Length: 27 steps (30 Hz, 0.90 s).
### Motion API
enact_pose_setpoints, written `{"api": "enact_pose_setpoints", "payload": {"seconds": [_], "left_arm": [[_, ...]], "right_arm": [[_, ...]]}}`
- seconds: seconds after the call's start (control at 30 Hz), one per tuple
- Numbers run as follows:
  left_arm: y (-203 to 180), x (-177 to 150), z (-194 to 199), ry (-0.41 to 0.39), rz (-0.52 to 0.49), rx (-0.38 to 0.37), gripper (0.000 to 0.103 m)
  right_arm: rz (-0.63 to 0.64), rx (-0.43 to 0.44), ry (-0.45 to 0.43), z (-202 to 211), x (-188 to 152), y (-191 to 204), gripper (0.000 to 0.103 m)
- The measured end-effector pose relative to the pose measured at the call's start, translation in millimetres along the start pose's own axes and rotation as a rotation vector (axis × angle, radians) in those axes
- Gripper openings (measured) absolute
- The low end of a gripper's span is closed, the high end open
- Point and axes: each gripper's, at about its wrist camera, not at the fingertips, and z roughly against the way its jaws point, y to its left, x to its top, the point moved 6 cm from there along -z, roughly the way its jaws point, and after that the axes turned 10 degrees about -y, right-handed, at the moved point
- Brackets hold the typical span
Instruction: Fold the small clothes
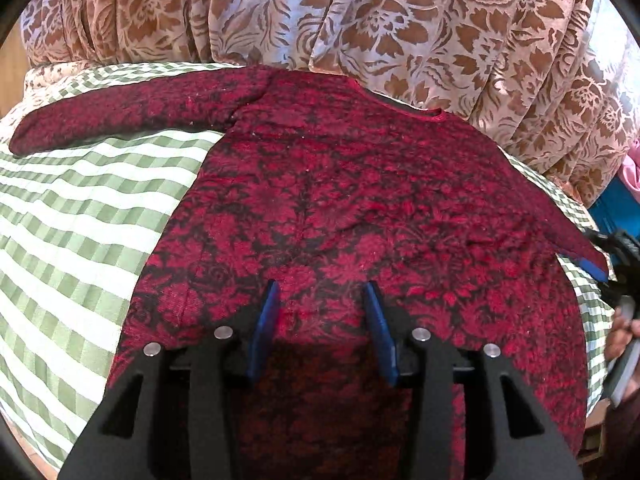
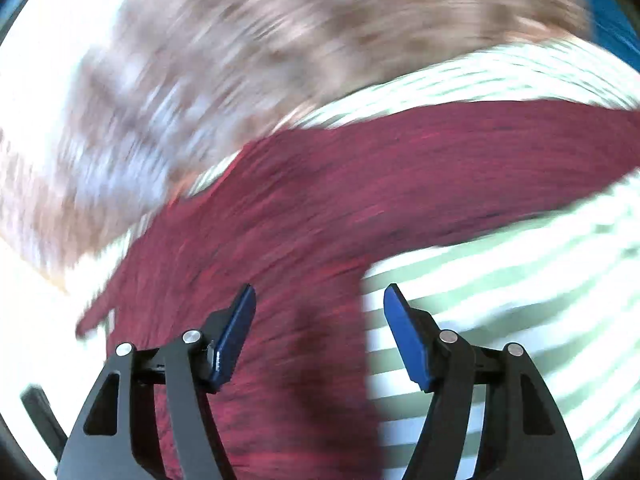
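On the green-checked cloth (image 1: 72, 216): one red patterned garment (image 1: 340, 208), spread flat, sleeves out to both sides, floral curtain (image 1: 360, 20) behind. Left gripper (image 1: 322, 300): over the lower body, jaws part-open, empty. Right gripper (image 2: 318, 304): view blurred, jaws wide apart, holding nothing.

Daylight is glowing through the patterned curtain (image 1: 360, 20) in the left wrist view, which is staying sharp and evenly lit, with a soft shadow lying under the tongs. The right wrist view is smearing heavily with motion blur and blowing out to white at left. Fisheye bending is curving both edges.
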Motion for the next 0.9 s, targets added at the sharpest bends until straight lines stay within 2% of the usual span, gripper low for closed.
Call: {"api": "enact_pose_setpoints", "payload": {"seconds": [0.07,0.17,0.23,0.27,0.4,0.47,0.5,0.53,0.57,0.6,0.7,0.9], "left_arm": [[-1,-1,-2,0.000,-0.001,0.010,0.047],[-1,-2,-1,0.003,-0.007,0.025,0.048],[-3,-1,-2,0.006,-0.006,0.033,0.049],[-3,-1,-3,0.008,-0.004,0.037,0.050],[-6,0,-5,0.014,-0.004,0.051,0.051],[-6,0,-5,0.017,-0.005,0.055,0.052],[-6,0,-6,0.018,-0.004,0.056,0.052],[-6,0,-6,0.019,-0.002,0.055,0.052],[-6,0,-6,0.019,-0.002,0.054,0.053],[-6,1,-6,0.020,0.000,0.053,0.053],[-5,1,-7,0.021,0.010,0.045,0.054],[-5,3,-4,0.026,0.034,0.003,0.059]], "right_arm": [[-0.188,-0.061,-0.100,26,29,-66,0.066],[-0.356,-0.158,-0.156,44,50,-147,0.066],[-0.422,-0.191,-0.183,49,59,-182,0.066],[-0.480,-0.181,-0.203,50,64,-200,0.066],[-0.570,-0.167,-0.230,40,87,-230,0.066],[-0.567,-0.175,-0.219,27,97,-235,0.064],[-0.557,-0.183,-0.213,22,100,-233,0.050],[-0.543,-0.196,-0.200,16,104,-234,0.040],[-0.539,-0.198,-0.182,14,107,-237,0.021],[-0.538,-0.185,-0.151,7,111,-237,0.014],[-0.471,-0.154,-0.158,8,126,-213,0.013],[-0.254,0.037,-0.174,8,159,-97,0.012]]}}
